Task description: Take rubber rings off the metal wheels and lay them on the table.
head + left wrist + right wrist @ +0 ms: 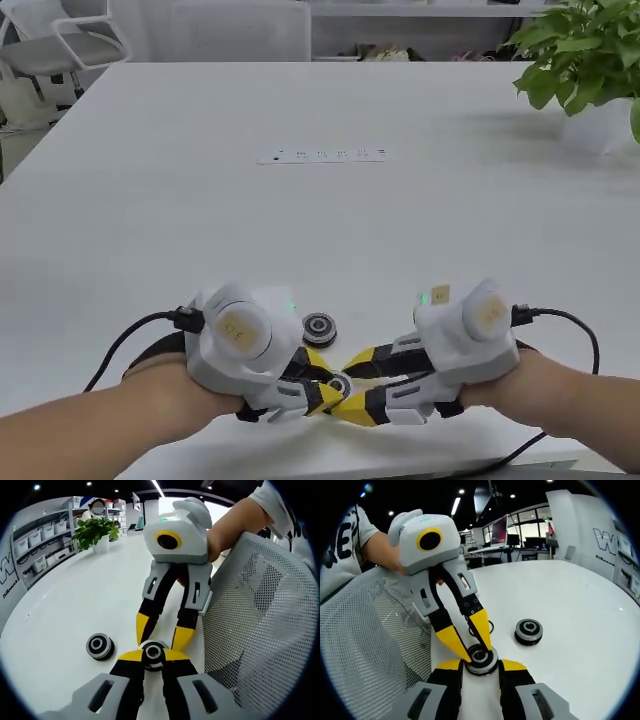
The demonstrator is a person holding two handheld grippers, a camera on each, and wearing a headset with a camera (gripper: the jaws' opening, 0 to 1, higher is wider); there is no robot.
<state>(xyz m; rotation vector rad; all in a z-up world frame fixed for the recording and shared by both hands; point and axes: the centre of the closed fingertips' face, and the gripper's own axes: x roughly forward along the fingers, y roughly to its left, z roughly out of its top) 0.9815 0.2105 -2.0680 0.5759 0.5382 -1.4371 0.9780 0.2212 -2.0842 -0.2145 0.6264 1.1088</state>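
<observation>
A small metal wheel with a black rubber ring [338,386] is held just above the white table [320,220] near its front edge. My left gripper [325,392] comes in from the left and is shut on it. My right gripper [352,396] meets it from the right, its yellow fingers also closed on the wheel. In the left gripper view the wheel [153,655] sits between my own tips. In the right gripper view the same wheel [481,659] fills my jaws, and the left gripper [470,642] pinches its far rim. A second wheel [319,326] lies flat just beyond.
A potted plant [585,55] stands at the back right. A strip with small marks [322,155] lies mid-table. A grey mesh chair [260,620] is close behind the front edge. The second wheel [100,646] [528,631] lies close to the grippers.
</observation>
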